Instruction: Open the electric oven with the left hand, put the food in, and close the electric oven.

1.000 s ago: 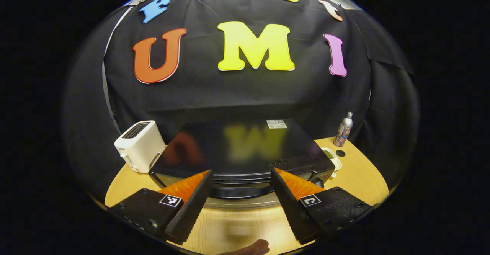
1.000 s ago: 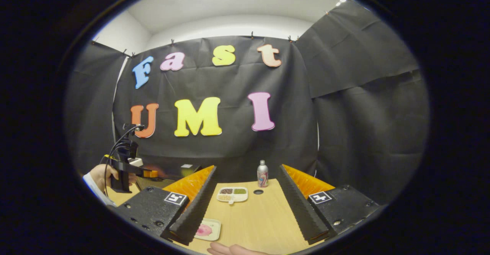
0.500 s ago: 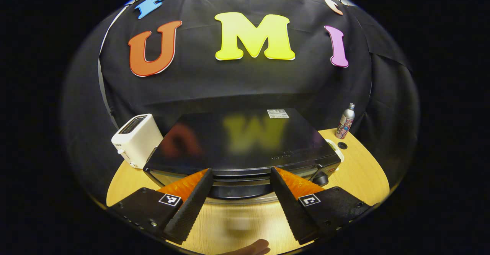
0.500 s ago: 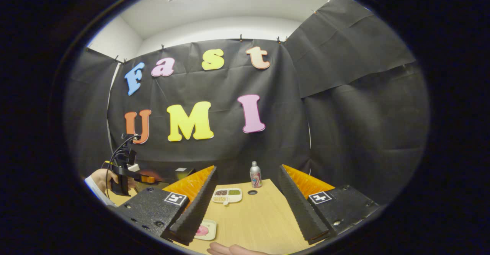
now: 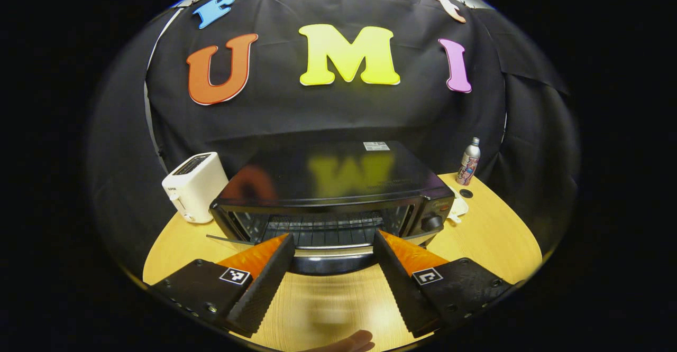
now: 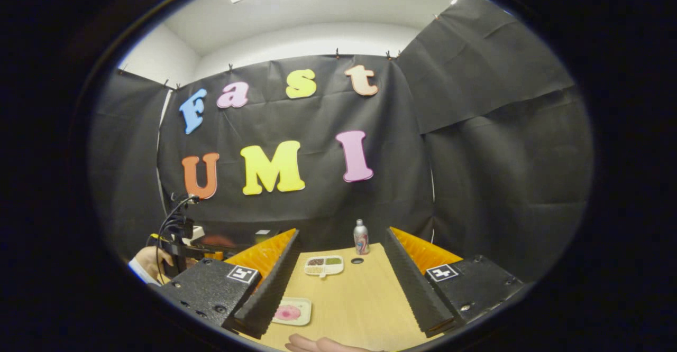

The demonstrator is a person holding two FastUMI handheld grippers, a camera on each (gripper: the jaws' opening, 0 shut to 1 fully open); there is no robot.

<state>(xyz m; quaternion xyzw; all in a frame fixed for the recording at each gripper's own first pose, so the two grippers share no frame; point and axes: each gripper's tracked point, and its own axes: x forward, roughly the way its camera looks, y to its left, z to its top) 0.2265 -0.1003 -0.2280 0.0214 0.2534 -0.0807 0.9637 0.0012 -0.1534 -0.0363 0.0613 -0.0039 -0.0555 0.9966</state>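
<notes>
Left gripper (image 5: 333, 251): fingers spread wide, nothing between them. They straddle the front lip of the lowered oven door (image 5: 328, 250); neither finger is seen pressing on it, and whether they touch it cannot be told.
Electric oven (image 5: 330, 180): black, on the wooden table (image 5: 492, 235). The door is dropped forward toward the gripper and the wire rack (image 5: 322, 230) inside is exposed.
Right gripper (image 6: 338, 283): fingers wide apart, holding nothing, aimed along the table to the right of the oven.
Food: pink item on a small plate (image 6: 290, 312), on the table right of the oven, beside the right gripper's left finger, not gripped.
Risk, door: I judge the door is not secured by the left fingers. If it is short of its stop it may swing back or drop, because nothing holds it.
Risk, loading: the plate is shallow. A tilted grasp may slide the food off on the way to the rack.
Risk, neighbours: a divided dish (image 6: 323, 266) and a slim bottle (image 6: 361, 237) stand farther out, right of the oven. A wide sweep by the right gripper could knock them.
Toaster (image 5: 194, 193): left of the oven, apart from it.
Pose, left: held level in front of the oven, pointing into its mouth. In the right gripper view, a hand (image 6: 145, 261) grips its handle.
Pose, right: low over the table, tilted slightly up.
</notes>
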